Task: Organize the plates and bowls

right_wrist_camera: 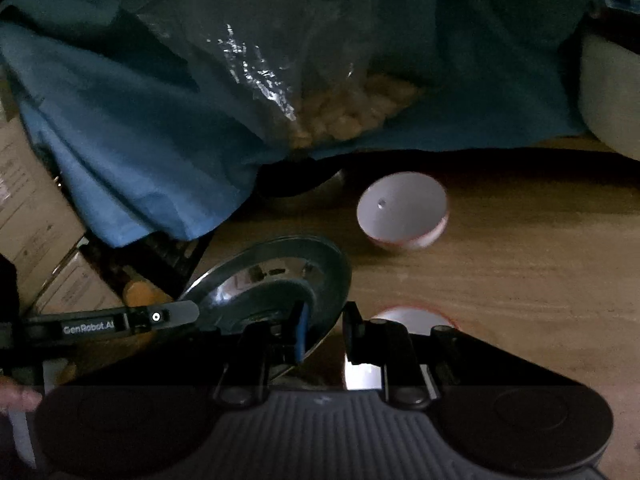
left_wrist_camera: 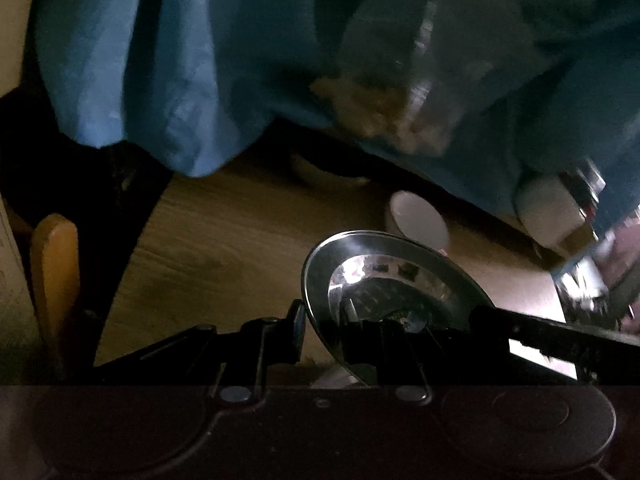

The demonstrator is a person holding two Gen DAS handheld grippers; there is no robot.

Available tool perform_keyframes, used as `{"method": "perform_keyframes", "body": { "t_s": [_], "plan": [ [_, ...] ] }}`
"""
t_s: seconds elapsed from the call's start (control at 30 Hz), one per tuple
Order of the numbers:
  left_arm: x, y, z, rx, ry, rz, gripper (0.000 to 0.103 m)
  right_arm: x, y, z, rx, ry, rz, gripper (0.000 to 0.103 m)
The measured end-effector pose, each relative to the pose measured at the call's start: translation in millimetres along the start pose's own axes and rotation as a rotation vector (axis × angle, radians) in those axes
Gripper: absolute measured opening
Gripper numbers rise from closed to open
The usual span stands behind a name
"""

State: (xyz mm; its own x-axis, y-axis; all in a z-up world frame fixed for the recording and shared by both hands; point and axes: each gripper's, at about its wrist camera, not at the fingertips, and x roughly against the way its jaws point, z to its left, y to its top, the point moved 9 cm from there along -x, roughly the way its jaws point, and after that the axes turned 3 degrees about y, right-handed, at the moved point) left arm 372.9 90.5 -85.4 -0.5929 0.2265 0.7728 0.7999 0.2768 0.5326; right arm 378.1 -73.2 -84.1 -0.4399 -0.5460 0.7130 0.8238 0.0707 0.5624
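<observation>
Both grippers are on the same steel plate (right_wrist_camera: pixel 276 276), one at each edge, and it's up off the wooden table (right_wrist_camera: pixel 500 272), tilted on a slant. The right gripper (right_wrist_camera: pixel 324 332) has its fingers clenched on the plate's right rim, blue pad against the metal. The left gripper (left_wrist_camera: pixel 324 320) is clamped on the opposite rim; from its own camera you see the rim running between its two fingers.

Farther back on the table sits a white bowl with a red rim (right_wrist_camera: pixel 402 212), tipped a bit, well apart from the plate. Another white bowl (right_wrist_camera: pixel 412 314) pokes out just beyond the right gripper. A steel bowl (right_wrist_camera: pixel 304 188) is half hidden under the blue cloth (right_wrist_camera: pixel 132 152) at the far side, with a clear bag of something pale (right_wrist_camera: pixel 332 108) lying on that cloth. Pretty dark and blurry overall.
</observation>
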Motion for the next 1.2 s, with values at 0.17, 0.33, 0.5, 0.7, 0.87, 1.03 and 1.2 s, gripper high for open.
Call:
{"method": "perform_keyframes", "body": {
  "t_s": [0.17, 0.33, 0.5, 0.7, 0.87, 1.03, 1.2],
  "plan": [
    [9.6, -19.7, -12.0, -0.105, -0.05, 0.027, 0.019, 25.4, -21.1, 0.9, 0.016, 0.011, 0.022, 0.022],
    [9.8, -32.8, -17.2, -0.185, -0.063, 0.062, 0.021, 43.0, -42.1, 6.7, 0.02, 0.025, 0.045, 0.023],
    [11.0, -38.0, -21.4, -0.218, -0.082, 0.074, 0.024, 47.0, -52.8, 5.1, 0.009, 0.015, 0.066, 0.024],
    [12.5, -45.4, -21.7, -0.253, -0.091, 0.102, 0.028, 46.0, -63.6, 6.7, 0.023, 0.013, 0.114, 0.025],
    [7.6, -54.5, -20.9, -0.29, -0.069, 0.128, 0.029, 41.3, -73.8, 9.4, 0.039, 0.013, 0.156, 0.025],
    [9.0, -57.4, -21.3, -0.314, -0.075, 0.129, 0.031, 38.0, -74.3, 9.6, 0.037, 0.003, 0.156, 0.025],
    [9.1, -61.2, -24.0, -0.348, -0.064, 0.141, 0.032, 36.9, -76.6, 10.9, 0.046, -0.005, 0.162, 0.026]
  ]
}}
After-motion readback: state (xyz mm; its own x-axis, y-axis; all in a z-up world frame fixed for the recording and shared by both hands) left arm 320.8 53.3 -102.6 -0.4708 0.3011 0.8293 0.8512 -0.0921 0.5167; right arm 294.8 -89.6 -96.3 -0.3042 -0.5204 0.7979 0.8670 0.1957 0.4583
